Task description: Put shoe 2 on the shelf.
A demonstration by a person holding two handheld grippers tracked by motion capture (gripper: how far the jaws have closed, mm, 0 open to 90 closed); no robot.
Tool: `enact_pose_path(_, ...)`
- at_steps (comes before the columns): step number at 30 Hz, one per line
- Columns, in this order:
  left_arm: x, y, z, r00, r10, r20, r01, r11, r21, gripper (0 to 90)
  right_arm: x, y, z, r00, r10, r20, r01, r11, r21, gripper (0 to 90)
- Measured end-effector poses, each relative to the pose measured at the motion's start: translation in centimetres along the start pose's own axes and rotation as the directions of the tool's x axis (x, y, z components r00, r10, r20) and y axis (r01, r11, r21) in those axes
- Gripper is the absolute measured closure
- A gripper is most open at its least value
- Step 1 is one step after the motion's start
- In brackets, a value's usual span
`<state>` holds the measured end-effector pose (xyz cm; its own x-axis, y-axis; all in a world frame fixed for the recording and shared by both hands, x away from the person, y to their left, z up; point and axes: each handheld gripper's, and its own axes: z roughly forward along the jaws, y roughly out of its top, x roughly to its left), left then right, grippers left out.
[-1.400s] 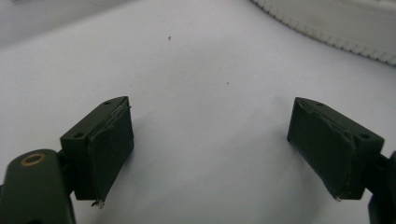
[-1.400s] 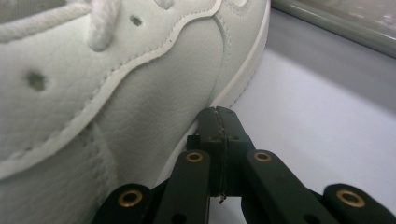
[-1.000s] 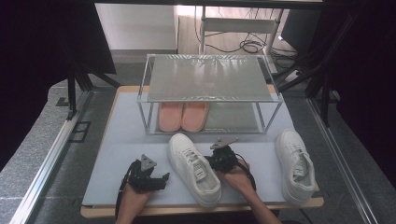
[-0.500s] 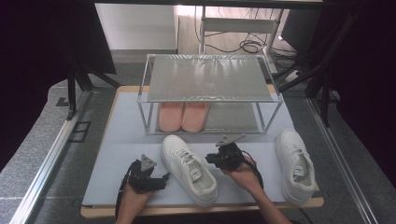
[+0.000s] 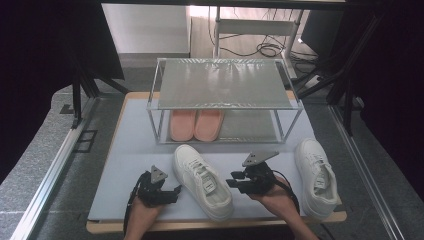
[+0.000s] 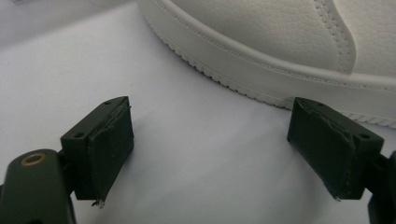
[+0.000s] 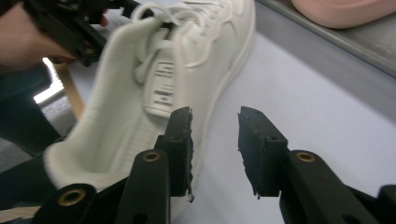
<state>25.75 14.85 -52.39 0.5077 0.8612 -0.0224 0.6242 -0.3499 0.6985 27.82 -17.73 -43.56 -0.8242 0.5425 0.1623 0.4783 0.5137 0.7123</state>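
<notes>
A: Our white sneaker (image 5: 202, 181) lies on the counter (image 5: 130, 150) between both tools. Left hand-held gripper (image 5: 167, 191) is spread wide, empty.

B: Right hand-held gripper (image 5: 234, 181) is half open beside it; we should straddle the collar squarely, then squeeze.

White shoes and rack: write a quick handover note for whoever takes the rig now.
Left tool: open, empty, on the mat left of the middle white shoe.
Right tool: open, empty, at that shoe's right side.
Other white shoe: at the mat's right edge.
Pink slippers: on the rack's lower shelf.
Done: neither white shoe is gripped or shelved.
Left: probably grip the middle shoe, then shelve both.
</notes>
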Motion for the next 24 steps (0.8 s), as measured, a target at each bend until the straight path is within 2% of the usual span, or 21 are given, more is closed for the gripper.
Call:
enact_pose_path(4,0.0,0.0,0.0,1.0000,-0.001,0.000,0.001,1.0000,-0.001,14.6,0.5,0.3,0.4,0.9997,-0.004,-0.024,0.004,1.000,0.007,60.1)
enact_pose_path(12,0.0,0.0,0.0,1.0000,-0.003,0.000,0.003,1.0000,-0.001,14.6,0.5,0.8,3.3,0.9989,0.018,-0.044,-0.016,0.998,0.062,57.3)
enact_pose_path(17,0.0,0.0,0.0,1.0000,0.000,0.000,0.000,1.0000,-0.001,14.6,0.3,1.3,4.6,0.9981,0.045,-0.041,-0.041,0.994,0.100,65.9)
enact_pose_path(21,0.0,0.0,0.0,1.0000,-0.001,0.001,0.001,1.0000,-0.001,14.6,0.4,1.5,4.6,0.9983,0.050,-0.031,-0.046,0.991,0.124,76.6)
enact_pose_path(24,0.0,0.0,0.0,1.0000,0.000,0.000,0.000,1.0000,-0.001,14.6,0.1,1.5,4.6,0.9951,0.091,-0.040,-0.085,0.988,0.125,81.0)
